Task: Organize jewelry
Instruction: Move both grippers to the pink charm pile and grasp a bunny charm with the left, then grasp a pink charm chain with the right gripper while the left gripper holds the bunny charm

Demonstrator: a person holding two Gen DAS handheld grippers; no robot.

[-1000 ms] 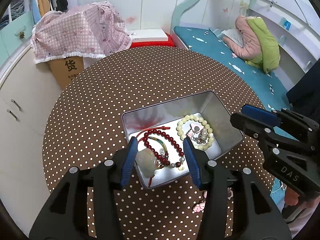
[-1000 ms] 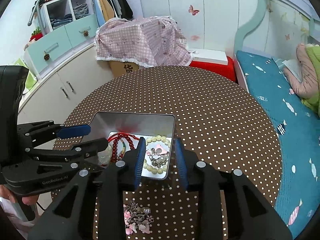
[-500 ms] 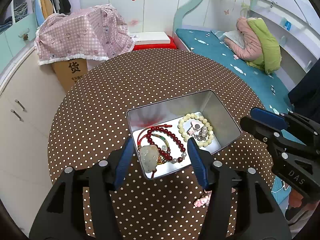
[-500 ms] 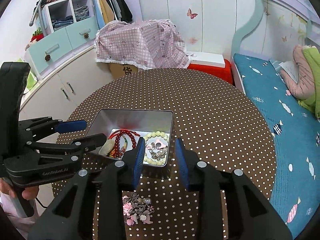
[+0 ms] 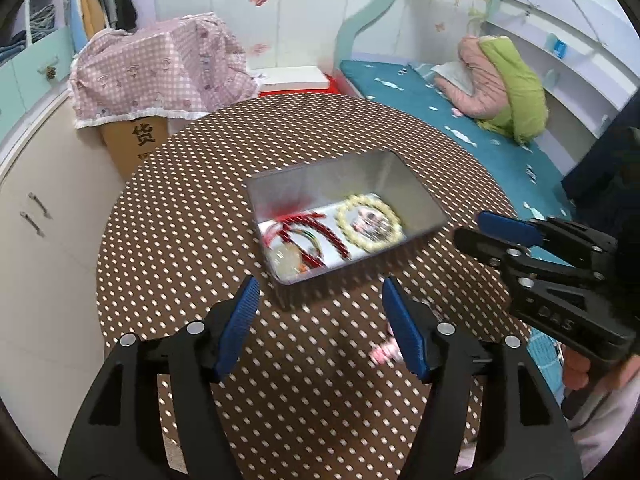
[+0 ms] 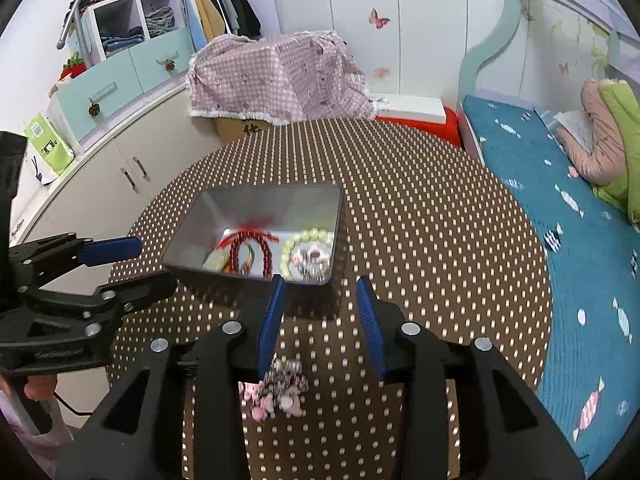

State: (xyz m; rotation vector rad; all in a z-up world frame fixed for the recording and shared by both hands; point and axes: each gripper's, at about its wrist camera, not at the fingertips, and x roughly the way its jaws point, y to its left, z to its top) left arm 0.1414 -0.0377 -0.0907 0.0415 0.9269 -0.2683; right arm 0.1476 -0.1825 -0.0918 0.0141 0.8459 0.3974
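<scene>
Right wrist view shows the right gripper (image 6: 320,312) hanging above the table (image 6: 440,240) with its jaws apart and nothing between them. Below and just nearer than its fingertips lies the pink charm cluster (image 6: 276,392), the one piece of jewelry outside the metal tin (image 6: 256,196). The tin sits at twelve o'clock from that gripper, close to the charms but not touching them. Inside it are a red bead bracelet (image 6: 250,248), a pale bead bracelet (image 6: 304,240) ringing some silver pieces, and a pale stone pendant (image 6: 216,260) at the nine o'clock side.

The left gripper (image 5: 320,304), seen from its own camera, is likewise spread wide and empty, with the tin at twelve o'clock and a glimpse of the charms (image 5: 384,354) at about five o'clock, partly hidden by its right finger.

The likely next move is a grasp on the charms, and several things could spoil it. The cluster looks loose and tangled, so a pinch on one edge may lift only part of it and let the rest dangle or drop on the way to the tin. It lies flat on the cloth, so a shallow approach may close over it without catching. The tin looks light; a finger striking its near wall could push it along the table. The left gripper, at nine o'clock in the right wrist view, is near enough that the two might collide.
</scene>
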